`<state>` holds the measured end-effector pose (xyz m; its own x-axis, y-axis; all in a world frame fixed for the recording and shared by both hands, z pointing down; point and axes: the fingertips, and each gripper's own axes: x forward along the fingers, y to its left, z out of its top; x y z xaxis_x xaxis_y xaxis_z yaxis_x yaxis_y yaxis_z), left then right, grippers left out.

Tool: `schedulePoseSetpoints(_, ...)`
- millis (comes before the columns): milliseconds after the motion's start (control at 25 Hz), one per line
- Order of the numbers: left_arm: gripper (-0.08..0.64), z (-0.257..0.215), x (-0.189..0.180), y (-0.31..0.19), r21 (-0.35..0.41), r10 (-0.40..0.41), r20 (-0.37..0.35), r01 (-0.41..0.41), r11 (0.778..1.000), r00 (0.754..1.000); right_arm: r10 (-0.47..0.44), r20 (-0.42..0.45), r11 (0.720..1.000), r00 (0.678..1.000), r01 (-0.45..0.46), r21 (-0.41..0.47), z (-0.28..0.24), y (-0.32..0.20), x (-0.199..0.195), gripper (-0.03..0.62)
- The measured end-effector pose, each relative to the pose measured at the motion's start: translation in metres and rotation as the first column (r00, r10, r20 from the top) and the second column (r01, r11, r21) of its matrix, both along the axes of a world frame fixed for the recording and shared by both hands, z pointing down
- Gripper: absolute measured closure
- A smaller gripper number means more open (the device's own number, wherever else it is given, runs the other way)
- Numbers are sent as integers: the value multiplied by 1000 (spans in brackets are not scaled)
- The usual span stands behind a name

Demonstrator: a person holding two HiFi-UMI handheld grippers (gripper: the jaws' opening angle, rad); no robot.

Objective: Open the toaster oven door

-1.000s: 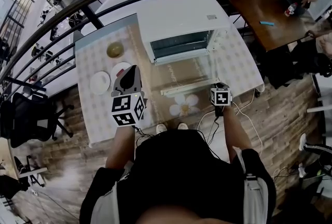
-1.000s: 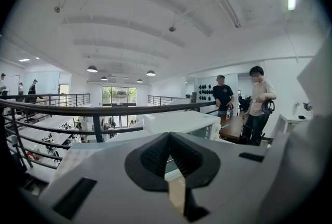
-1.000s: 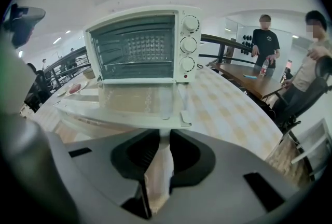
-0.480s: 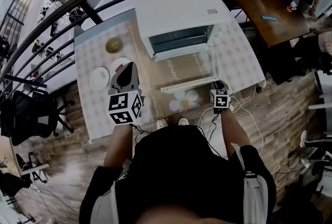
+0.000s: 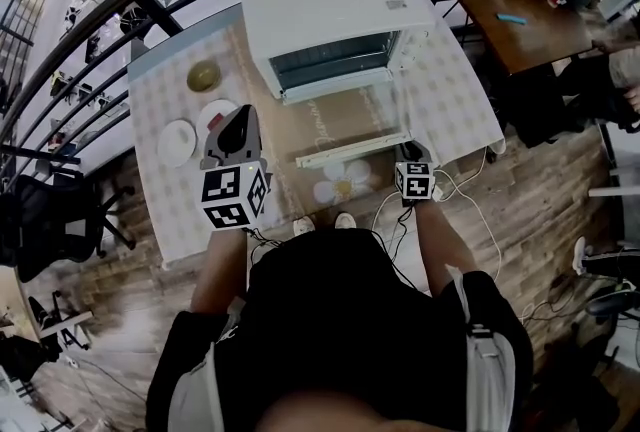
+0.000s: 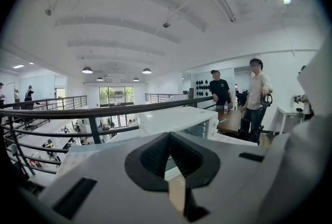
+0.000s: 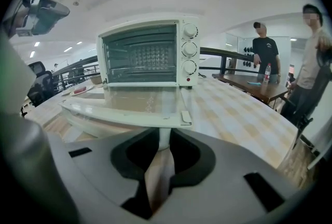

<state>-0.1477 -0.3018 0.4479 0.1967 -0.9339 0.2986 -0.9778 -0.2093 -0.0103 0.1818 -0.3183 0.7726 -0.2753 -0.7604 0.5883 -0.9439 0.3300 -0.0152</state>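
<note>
Toaster oven door [image 7: 124, 106] down flat; opening looks done.
Right gripper [image 7: 160, 151] clamps its handle [image 5: 350, 150]; left gripper [image 6: 168, 137] closed, empty. Next: release, back off.

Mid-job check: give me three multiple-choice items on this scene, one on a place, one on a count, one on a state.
1. Where are the plates? A on top of the oven; B on the table, at the oven's left in the head view; C inside it.
2. How many knobs has the oven? A two; B three; C four.
3. The oven door is: A shut; B barely ajar; C swung down flat.
Answers: 1 B, they lie near the bowl. 2 B, three stacked beside the window. 3 C, it lies level, its handle in the right gripper.
</note>
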Motion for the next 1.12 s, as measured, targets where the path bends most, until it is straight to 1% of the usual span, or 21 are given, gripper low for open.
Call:
schedulePoseSetpoints(80,546,1,2,-2,-4,1,4,-1,1000,1000,-5,5,1000,1000,5,-2,1,0,0,520)
schedulePoseSetpoints(280,546,-3,2,-5,3,-2,2,2,1000,1000,0,-27,1000,1000,1,24,2,-1,0,518)
schedulePoseSetpoints(440,546,-1,2,-3,1,-1,-2,1,1000,1000,2,-10,1000,1000,-2,7,1,0,1,518)
schedulePoseSetpoints(560,546,0,4,-1,3,6,-9,-6,1000,1000,19,-1,1000,1000,-19,4,2,0,0,517)
schedulePoseSetpoints(760,546,-1,6,3,9,20,-23,-20,1000,1000,57,-12,998,998,-57,-4,0,-1,0,514)
schedulePoseSetpoints(840,546,-2,7,3,13,27,-29,-27,1000,999,87,-28,996,996,-88,-7,-1,1,2,479)
schedulePoseSetpoints(960,546,-2,10,3,17,36,-43,-35,999,998,89,-54,996,995,-90,-16,-3,11,4,462)
schedulePoseSetpoints(1040,546,-1,10,4,19,40,-52,-39,999,998,91,-46,996,995,-92,-15,-6,20,5,457)
schedulePoseSetpoints(1120,546,0,10,5,21,44,-61,-43,999,997,113,-20,994,993,-113,6,-15,28,9,457)
